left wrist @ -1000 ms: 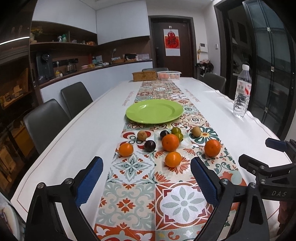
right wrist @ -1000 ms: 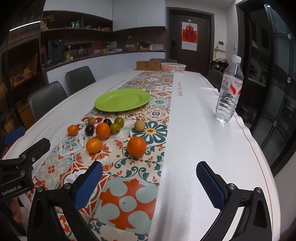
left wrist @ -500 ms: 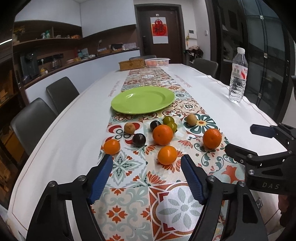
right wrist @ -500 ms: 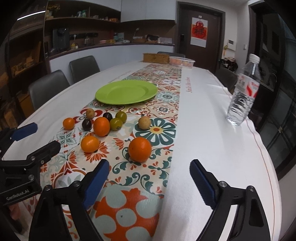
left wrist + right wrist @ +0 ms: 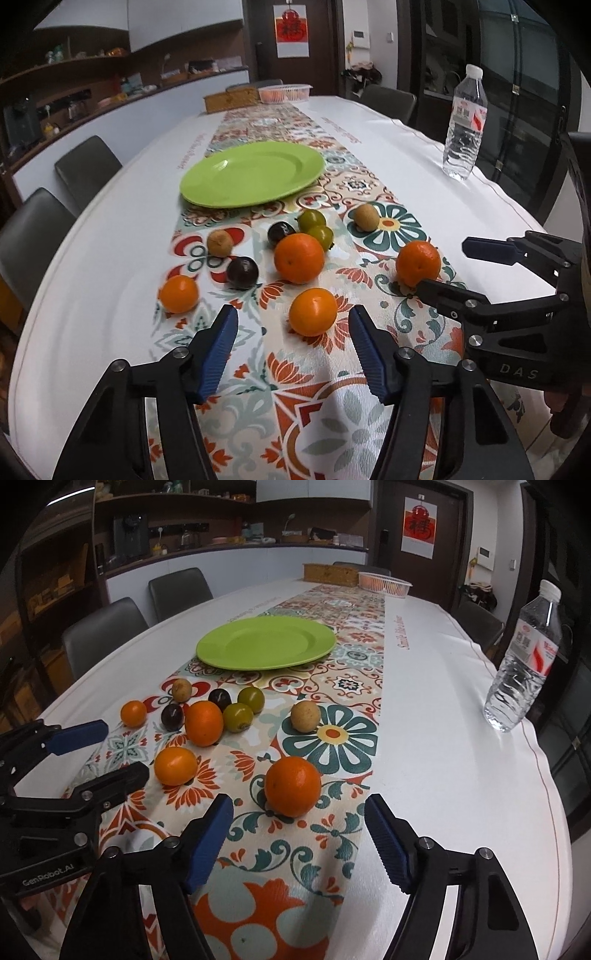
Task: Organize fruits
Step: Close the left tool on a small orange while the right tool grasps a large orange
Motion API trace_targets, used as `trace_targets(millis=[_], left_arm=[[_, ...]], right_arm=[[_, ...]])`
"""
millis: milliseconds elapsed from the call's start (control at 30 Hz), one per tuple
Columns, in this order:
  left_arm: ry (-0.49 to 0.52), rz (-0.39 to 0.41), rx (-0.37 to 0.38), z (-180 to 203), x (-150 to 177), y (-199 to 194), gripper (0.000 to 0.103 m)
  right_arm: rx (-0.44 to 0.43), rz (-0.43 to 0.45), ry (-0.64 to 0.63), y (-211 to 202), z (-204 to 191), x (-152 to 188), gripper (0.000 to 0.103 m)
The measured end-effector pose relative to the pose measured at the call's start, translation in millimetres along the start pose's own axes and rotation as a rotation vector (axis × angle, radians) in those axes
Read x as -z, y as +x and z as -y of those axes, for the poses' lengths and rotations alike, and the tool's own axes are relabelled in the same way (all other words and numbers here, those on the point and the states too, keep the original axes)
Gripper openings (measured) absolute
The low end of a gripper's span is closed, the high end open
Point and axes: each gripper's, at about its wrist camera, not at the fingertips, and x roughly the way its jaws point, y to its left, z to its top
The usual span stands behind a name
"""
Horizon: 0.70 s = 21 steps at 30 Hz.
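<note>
A green plate (image 5: 253, 171) (image 5: 266, 642) sits empty on the patterned runner. In front of it lie several fruits: oranges, two dark plums (image 5: 242, 272), two green fruits (image 5: 312, 221) and two brown ones (image 5: 365, 218). My left gripper (image 5: 293, 334) is open and empty, low over the runner, with the nearest orange (image 5: 313, 312) just ahead between its fingers. My right gripper (image 5: 297, 825) is open and empty, with a large orange (image 5: 293, 786) just ahead between its fingers. Each gripper shows at the edge of the other's view.
A water bottle (image 5: 524, 672) stands near the table's right edge. A wooden box (image 5: 330, 574) and a basket of fruit (image 5: 384, 583) stand at the far end. Dark chairs (image 5: 103, 635) line the left side. White tablecloth flanks the runner.
Both grippers have moved forward and lower toward the fruits, and their fingers have closed in somewhat. The fruits and plate have not moved.
</note>
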Motion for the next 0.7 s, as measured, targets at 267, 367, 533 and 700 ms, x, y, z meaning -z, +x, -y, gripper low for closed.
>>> trace_targets(millis=[267,367,533,700], left_arm=[[-0.028,-0.073,0.065,-1.1,-3.7,22.1,0.053],[-0.045,-0.1,0.097,-1.9,-4.6,27.8,0.047],[-0.052,-0.124,0.11,-0.6,-5.4,34.8,0.037],[-0.059,-0.127,0.114,-0.8,-8.1,36.9,0.034]], right_arm=[[-0.04,-0.055,0.012,20.3,4.6,-5.1,0.059],[-0.055,-0.072,0.018,25.8,5.9,-6.5,0.056],[-0.077,-0.09,0.017,31.8,4.9,-8.2,0.05],[-0.091,-0.103,0.022,36.1,5.5,-8.6,0.045]])
